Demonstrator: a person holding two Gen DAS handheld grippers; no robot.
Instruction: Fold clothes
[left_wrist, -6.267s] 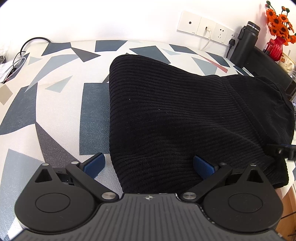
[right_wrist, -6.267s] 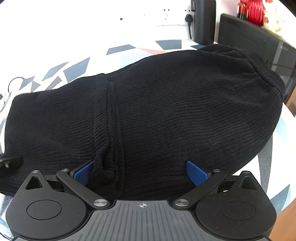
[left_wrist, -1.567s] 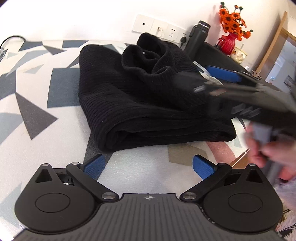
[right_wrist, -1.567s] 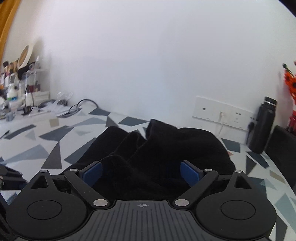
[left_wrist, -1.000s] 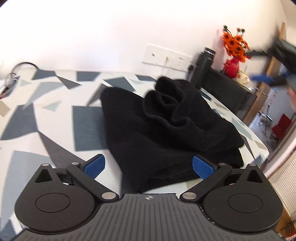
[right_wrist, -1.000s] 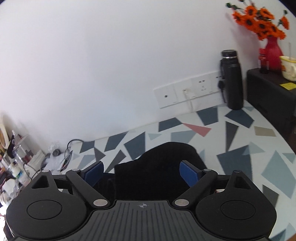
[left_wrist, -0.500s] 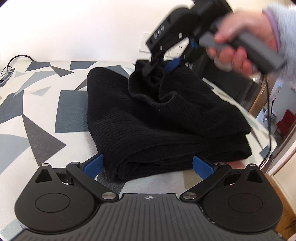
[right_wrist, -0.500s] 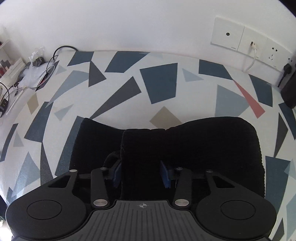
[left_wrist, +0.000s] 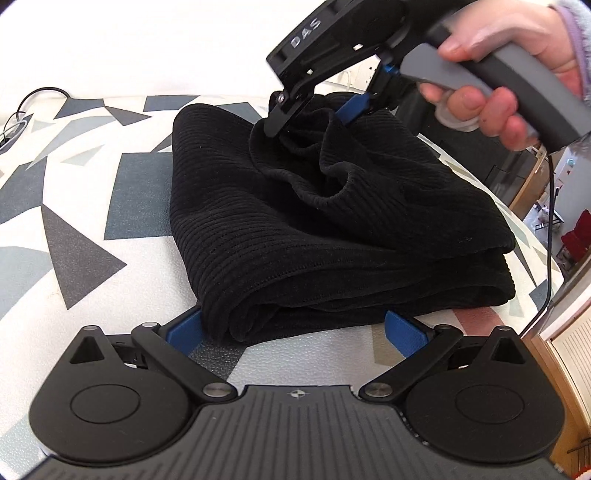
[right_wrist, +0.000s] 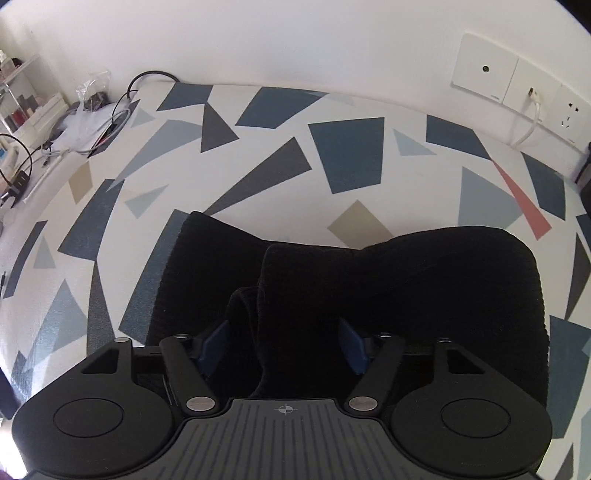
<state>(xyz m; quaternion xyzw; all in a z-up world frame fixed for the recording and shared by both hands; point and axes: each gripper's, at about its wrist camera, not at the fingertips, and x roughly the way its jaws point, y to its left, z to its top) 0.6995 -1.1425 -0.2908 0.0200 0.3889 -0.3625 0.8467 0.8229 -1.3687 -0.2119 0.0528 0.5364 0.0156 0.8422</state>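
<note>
On the table (left_wrist: 85, 206), a white top printed with grey and blue shards, I saw the black ribbed sweater (left_wrist: 332, 236) folded into a thick slab with a rumpled collar on top. My left gripper (left_wrist: 293, 328) stood wide open at its near fold, gripping nothing. My right gripper (right_wrist: 282, 345), pointing down, had just reopened halfway around the collar, having pinched it half a second earlier.

Your right gripper (left_wrist: 314, 114) is burying one fingertip in the black sweater's (left_wrist: 332, 229) bunched folds, hiding whether it pinches cloth. Beside that sweater, the frame edge is cropping your right hand (left_wrist: 517, 66) at the sleeve.
</note>
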